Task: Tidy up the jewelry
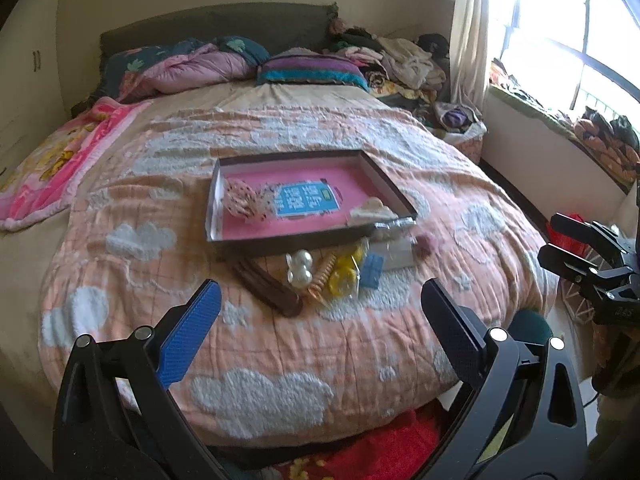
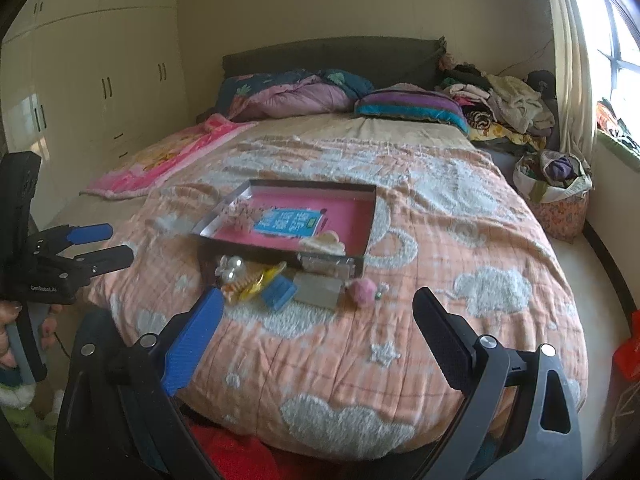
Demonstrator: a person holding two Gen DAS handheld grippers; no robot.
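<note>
Left gripper (image 1: 320,316) wide, right gripper (image 2: 318,322) wide, brown clip (image 1: 264,286) visible only in left view

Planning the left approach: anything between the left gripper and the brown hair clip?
Nothing visible. The left gripper is open, with only bare quilt between it and the brown hair clip.

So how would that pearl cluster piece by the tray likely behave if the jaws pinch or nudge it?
The pearl cluster has round, glossy beads, so it probably slips between flat jaws. It looks rigid and light. Pushed, it may roll or sink into the soft quilt rather than slide.
</note>
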